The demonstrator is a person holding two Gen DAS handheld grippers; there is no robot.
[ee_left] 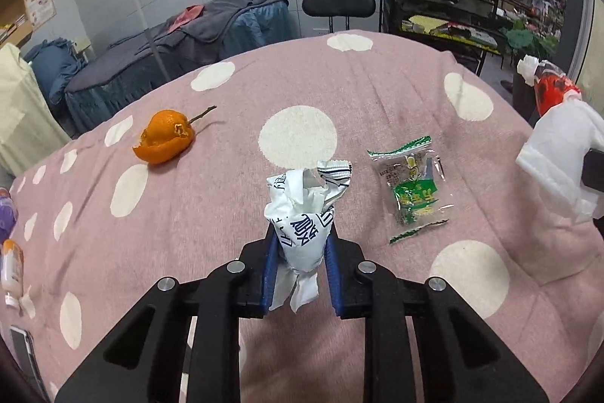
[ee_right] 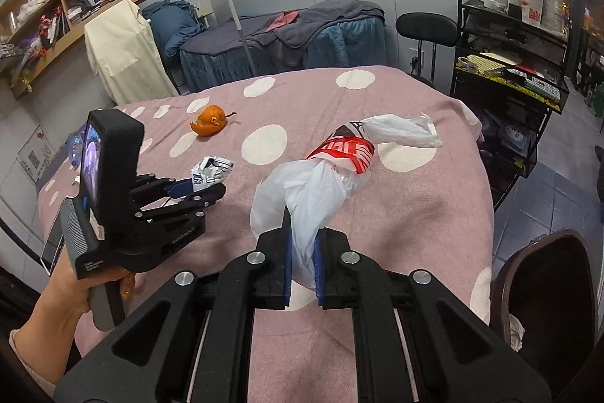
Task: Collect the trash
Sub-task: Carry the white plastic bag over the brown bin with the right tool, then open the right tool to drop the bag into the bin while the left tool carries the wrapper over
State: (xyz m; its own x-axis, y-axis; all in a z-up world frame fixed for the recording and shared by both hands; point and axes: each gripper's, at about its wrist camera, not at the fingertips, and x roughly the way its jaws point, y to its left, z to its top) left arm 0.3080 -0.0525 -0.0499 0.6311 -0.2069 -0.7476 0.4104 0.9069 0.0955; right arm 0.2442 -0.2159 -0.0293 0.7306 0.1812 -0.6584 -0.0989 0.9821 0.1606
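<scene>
— Why does the left gripper [ee_left: 301,244] pinch the crumpled white wrapper [ee_left: 302,214] clear of the polka-dot cloth [ee_left: 226,206]?
— Likely to drop it into the plastic bag [ee_right: 313,191], which the right gripper [ee_right: 302,253] clamps by its bunched neck.
— What's left?
— The green snack packet [ee_left: 413,189] nearby; farther off, the tangerine peel [ee_left: 166,136].

Two wrappers [ee_left: 302,214] [ee_left: 411,191] — one peel [ee_left: 166,136], perhaps.

Each tool [ee_left: 300,248] [ee_right: 302,252] is matte black with blue finger pads [ee_left: 268,270], silver round screw heads and cut-out linkage arms, while the left hand [ee_right: 75,293] shows bare skin and a pale sleeve cuff.
</scene>
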